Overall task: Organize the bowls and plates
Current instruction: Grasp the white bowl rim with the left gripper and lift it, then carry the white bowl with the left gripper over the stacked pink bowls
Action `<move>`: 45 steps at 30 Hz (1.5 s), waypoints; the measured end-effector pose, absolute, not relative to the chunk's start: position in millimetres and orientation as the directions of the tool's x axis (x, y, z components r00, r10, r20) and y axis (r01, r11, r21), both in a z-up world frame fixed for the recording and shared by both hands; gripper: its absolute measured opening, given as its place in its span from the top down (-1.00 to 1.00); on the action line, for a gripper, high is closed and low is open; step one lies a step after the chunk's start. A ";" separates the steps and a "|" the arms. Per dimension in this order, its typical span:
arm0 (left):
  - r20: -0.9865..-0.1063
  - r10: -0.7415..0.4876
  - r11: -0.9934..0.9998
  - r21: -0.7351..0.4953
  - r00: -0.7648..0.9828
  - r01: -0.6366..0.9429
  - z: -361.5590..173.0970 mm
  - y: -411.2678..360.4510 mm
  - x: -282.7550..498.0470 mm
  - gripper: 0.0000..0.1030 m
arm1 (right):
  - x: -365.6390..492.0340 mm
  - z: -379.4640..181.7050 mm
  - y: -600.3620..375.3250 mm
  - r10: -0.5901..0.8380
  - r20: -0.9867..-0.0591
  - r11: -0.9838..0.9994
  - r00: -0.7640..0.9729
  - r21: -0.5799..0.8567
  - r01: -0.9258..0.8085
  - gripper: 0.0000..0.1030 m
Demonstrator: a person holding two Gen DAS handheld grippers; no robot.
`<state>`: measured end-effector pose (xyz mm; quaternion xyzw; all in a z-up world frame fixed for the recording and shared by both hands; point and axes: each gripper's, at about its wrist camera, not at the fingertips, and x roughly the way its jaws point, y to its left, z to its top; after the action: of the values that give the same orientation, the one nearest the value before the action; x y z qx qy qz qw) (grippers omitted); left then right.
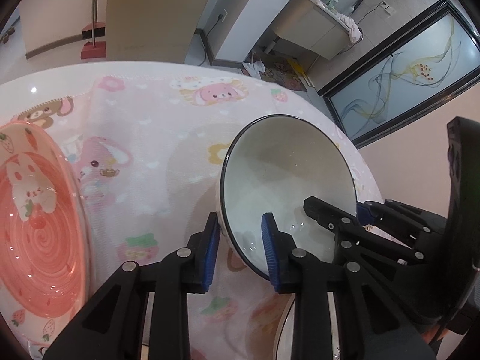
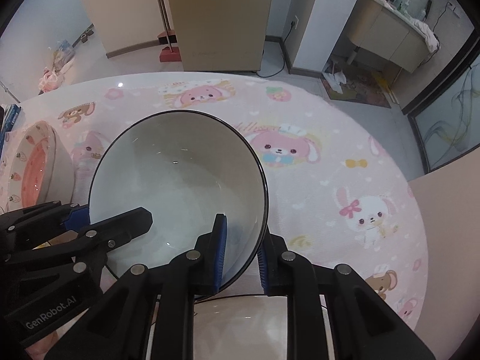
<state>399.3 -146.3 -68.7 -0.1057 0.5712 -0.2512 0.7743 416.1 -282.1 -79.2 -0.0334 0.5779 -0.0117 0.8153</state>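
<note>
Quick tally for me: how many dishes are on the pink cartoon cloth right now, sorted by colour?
White, dark-rimmed: 1, the white ceramic bowl with a dark rim, its rim clamped by both the left gripper and the right gripper.
Pink: 1, the pink swirl-patterned bowl with strawberry prints, on the pink cartoon cloth to the left.
Total: 2 dishes clearly visible.

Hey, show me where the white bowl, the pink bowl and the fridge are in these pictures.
white bowl [image 2: 180, 180]: right wrist view, inside surface.
pink bowl [image 1: 39, 234]: left wrist view, spiral-patterned inside.
fridge [image 2: 222, 21]: right wrist view, lower door front.
</note>
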 end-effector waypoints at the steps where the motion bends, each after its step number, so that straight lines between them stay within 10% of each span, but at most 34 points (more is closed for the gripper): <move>1: -0.829 -0.511 0.851 -0.451 0.226 0.269 -66.7 -145.0 399.0 0.49 | 415.0 -75.7 -281.7 -0.058 -0.940 0.997 0.337 -0.071 -0.024 0.60; 27: -0.706 -0.451 0.884 -0.437 0.546 0.165 38.2 -28.5 367.7 0.49 | 400.7 60.0 -160.0 0.005 -0.840 0.968 0.543 -0.132 -0.213 0.60; 45: -0.689 -0.447 0.852 -0.522 0.570 0.038 28.7 52.8 378.5 0.49 | 425.7 37.4 -79.9 0.064 -0.880 0.946 0.472 -0.097 -0.308 0.60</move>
<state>378.5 52.8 28.7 -0.2319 0.4416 -0.1418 0.8550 425.7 -79.9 37.4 -0.1217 0.5022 0.1094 0.8491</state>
